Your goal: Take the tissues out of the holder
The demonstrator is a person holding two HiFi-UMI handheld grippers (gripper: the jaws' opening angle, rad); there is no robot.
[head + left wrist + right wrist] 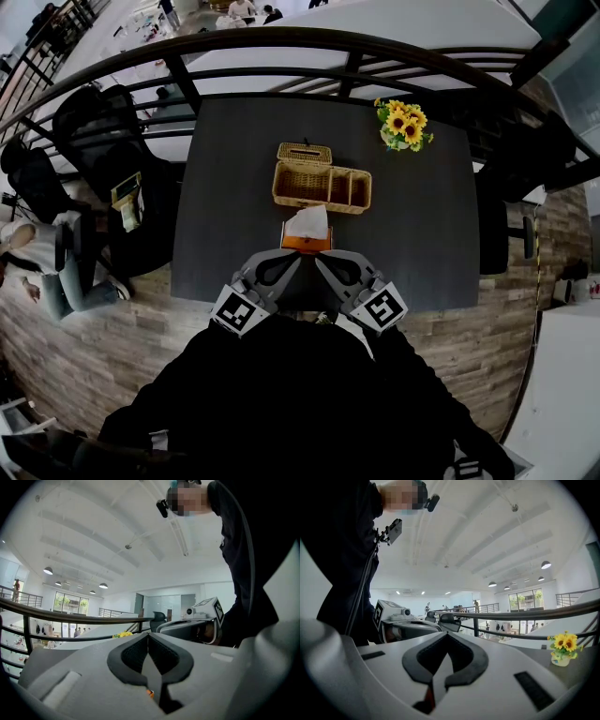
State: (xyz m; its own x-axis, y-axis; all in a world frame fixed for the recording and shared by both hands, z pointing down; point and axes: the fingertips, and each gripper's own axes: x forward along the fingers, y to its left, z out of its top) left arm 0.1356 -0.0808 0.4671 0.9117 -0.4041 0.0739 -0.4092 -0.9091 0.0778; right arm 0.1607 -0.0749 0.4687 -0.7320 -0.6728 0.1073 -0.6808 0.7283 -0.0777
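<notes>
An orange tissue holder (306, 245) stands near the front edge of the dark table (225, 216), with a white tissue (307, 222) sticking up out of it. In the head view my left gripper (289, 261) and right gripper (323, 262) sit side by side just in front of the holder, their tips angled toward it and apart from the tissue. In the left gripper view the left gripper (149, 637) has its pads together with nothing between them. The right gripper (447, 637) looks the same in its own view. A sliver of orange shows below each pair of jaws.
Behind the holder stand a wicker basket (319, 203) with compartments and a wicker tissue box (304, 153). A pot of sunflowers (404, 124) sits at the far right corner. A black railing (281, 42) runs behind the table, and black chairs (103, 122) stand to the left.
</notes>
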